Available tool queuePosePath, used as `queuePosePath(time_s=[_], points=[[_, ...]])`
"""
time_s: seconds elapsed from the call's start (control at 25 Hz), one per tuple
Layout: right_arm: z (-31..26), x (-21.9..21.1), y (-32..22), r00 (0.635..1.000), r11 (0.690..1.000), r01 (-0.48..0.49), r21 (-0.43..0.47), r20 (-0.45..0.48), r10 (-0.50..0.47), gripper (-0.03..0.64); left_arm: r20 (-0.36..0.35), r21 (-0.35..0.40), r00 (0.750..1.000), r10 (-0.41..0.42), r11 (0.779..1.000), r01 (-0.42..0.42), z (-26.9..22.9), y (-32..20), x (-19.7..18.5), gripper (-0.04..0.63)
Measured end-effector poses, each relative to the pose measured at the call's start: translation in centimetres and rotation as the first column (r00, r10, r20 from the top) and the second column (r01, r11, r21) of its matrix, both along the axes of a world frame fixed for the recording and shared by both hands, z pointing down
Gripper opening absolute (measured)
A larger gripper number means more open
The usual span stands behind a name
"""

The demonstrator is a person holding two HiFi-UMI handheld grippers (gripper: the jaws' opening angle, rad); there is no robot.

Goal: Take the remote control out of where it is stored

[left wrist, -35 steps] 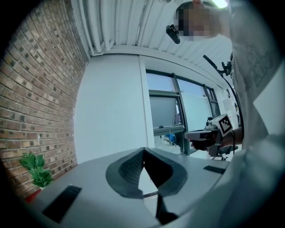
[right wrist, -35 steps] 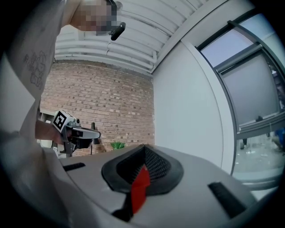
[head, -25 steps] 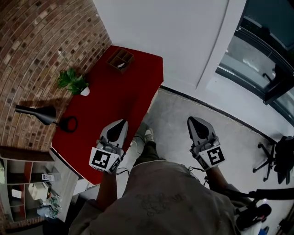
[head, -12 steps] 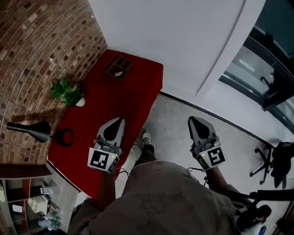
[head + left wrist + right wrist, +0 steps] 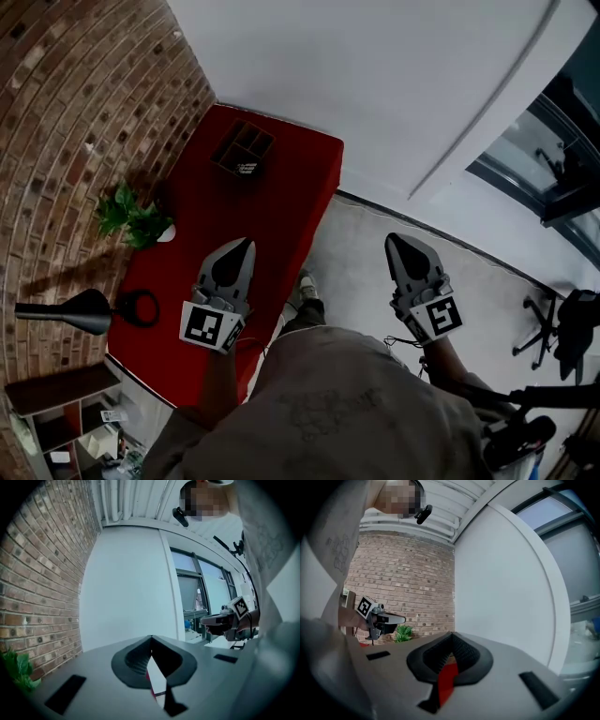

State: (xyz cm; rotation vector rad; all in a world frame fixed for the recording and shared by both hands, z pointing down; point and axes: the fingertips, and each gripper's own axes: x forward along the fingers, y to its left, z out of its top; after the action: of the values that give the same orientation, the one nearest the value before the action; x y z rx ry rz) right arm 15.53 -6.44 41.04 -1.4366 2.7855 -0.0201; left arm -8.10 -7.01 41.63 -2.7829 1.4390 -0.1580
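At the far end of a red table (image 5: 281, 202) stands a dark wooden compartment box (image 5: 242, 148). A small pale item (image 5: 247, 169) lies in its near compartment, too small to identify. My left gripper (image 5: 248, 242) hovers over the table's near half, well short of the box, pointing level with jaws together and nothing between them. Off the table's right side, above the grey floor, my right gripper (image 5: 391, 238) is also shut and empty. In the left gripper view the left gripper (image 5: 151, 637) has its tips meeting; the right gripper (image 5: 451, 634) looks the same in its own view.
A potted green plant (image 5: 131, 217) and a black desk lamp (image 5: 80, 312) stand along the table's left edge by the brick wall (image 5: 66, 122). A shelf unit (image 5: 66, 417) sits at lower left, and an office chair (image 5: 572, 328) at far right. A white wall (image 5: 375, 84) rises behind the table.
Both grippers have travelled forward with the person toward the table. The box now appears closer, and the left gripper is further over the red tabletop. Both sets of jaws stayed together.
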Motion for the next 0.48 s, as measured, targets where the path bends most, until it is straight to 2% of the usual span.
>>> queuePosePath(time_s=[0.08,0.24,0.48], points=[[0.1,-1.1,-1.6,1.000,1.000,0.003,-0.011,-0.011,-0.003,0.012,-0.006,-0.012,1.000,0.000,1.000,0.000,0.5,-1.5,-1.0,0.005],[0.1,-3.8,-5.1,0.999,0.999,0.020,-0.029,-0.026,-0.021,0.012,0.039,-0.019,0.999,-0.011,1.000,0.012,1.0,-4.8,-3.3,0.005],[-0.2,-8.1,-10.0,0.998,0.999,0.036,-0.017,-0.055,-0.036,0.012,-0.018,0.011,1.000,0.003,1.000,-0.002,0.8,-9.1,-6.2,0.005]])
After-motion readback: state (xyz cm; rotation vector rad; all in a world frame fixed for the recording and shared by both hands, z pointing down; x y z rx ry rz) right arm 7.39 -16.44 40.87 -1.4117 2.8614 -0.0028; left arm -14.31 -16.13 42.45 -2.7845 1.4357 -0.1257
